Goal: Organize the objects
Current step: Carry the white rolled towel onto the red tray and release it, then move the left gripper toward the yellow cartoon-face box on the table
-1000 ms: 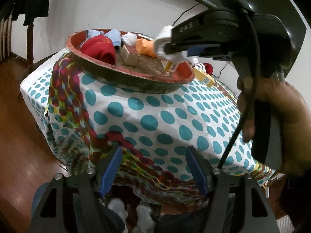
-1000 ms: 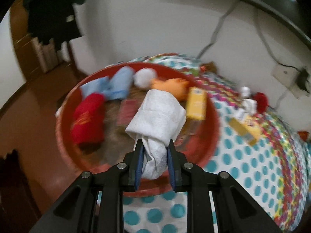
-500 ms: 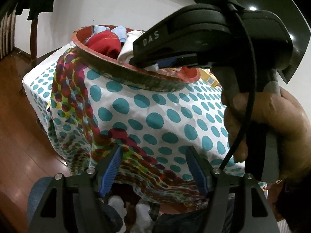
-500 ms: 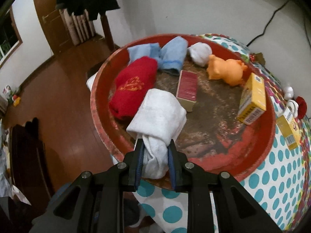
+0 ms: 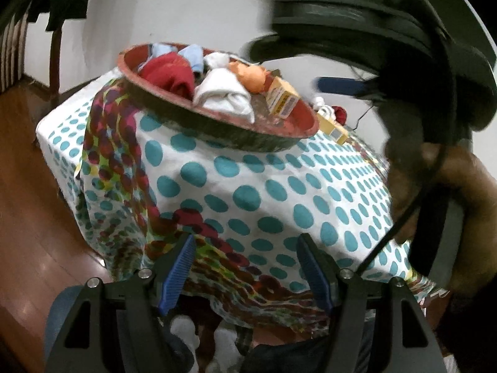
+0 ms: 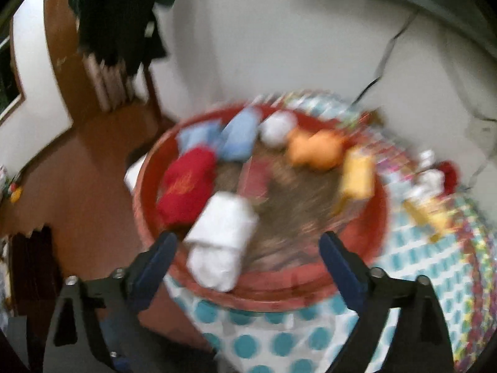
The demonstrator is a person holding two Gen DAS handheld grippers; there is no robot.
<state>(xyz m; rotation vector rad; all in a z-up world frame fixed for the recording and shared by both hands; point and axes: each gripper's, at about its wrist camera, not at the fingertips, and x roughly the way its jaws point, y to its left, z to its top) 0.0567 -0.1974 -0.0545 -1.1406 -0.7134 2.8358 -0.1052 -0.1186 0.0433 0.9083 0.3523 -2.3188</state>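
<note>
My right tongs (image 6: 245, 261) have just sprung wide, dropping the white towel (image 6: 222, 242); it now lies free inside the red basin (image 6: 310, 283) on the desk (image 5: 248, 192), lower centre. My left tongs (image 5: 245, 267) hang open, empty.

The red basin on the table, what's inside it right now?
The red basin holds a white rolled towel, a red cloth, light blue cloths, a white ball, an orange toy and a yellow box. Whatever lies beneath them is hidden.

white rolled towel (image 6: 222, 242) | lying in red basin (image 6: 267, 289) | near front rim
</note>
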